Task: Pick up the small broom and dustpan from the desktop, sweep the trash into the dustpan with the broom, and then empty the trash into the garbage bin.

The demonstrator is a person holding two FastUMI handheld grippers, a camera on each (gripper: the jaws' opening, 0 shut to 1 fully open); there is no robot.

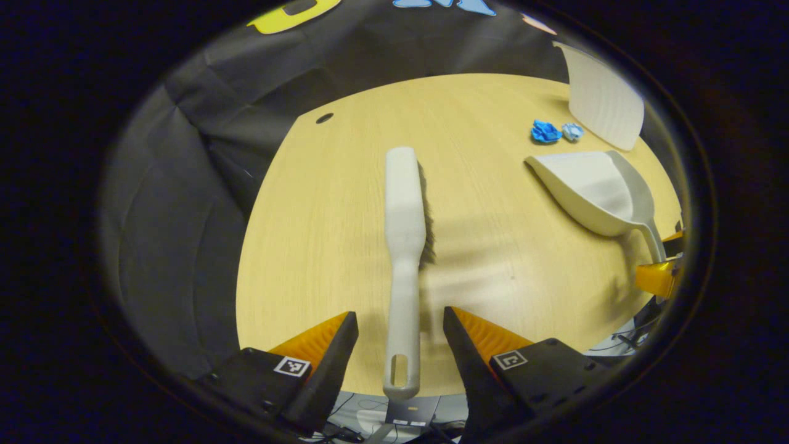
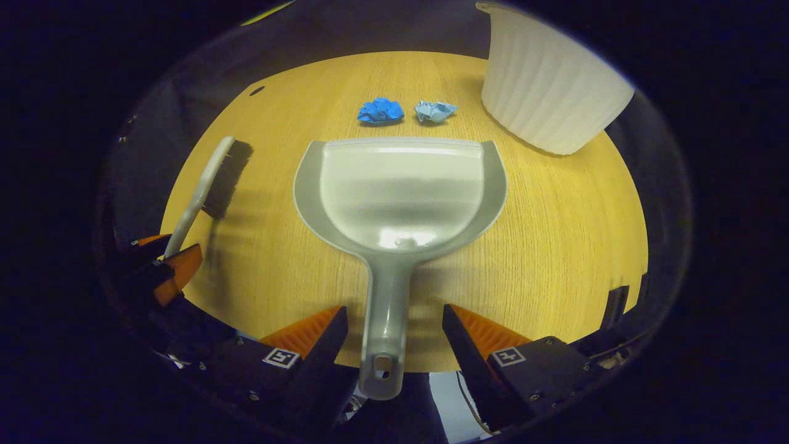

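A small grey broom [image 1: 404, 246] lies on the wooden desktop [image 1: 320, 246], dark bristles to its right. Its handle runs back between the spread fingers of my left gripper [image 1: 400, 320], which is open with gaps on both sides. In the right gripper view the grey dustpan [image 2: 400, 191] lies flat, mouth away from me. Its handle passes between the fingers of my right gripper [image 2: 394, 317], also open and not touching it. Two crumpled paper balls, one blue [image 2: 380, 111] and one pale blue [image 2: 435, 111], rest just beyond the pan's lip. The white ribbed garbage bin [image 2: 548, 86] stands at the far right.
The broom [image 2: 209, 179] and the left gripper [image 2: 166, 262] appear at the left of the right gripper view. The dustpan [image 1: 595, 191], paper balls [image 1: 555, 131] and bin [image 1: 601, 95] appear right in the left gripper view. A cable hole [image 1: 324, 118] sits near the desk's far edge.
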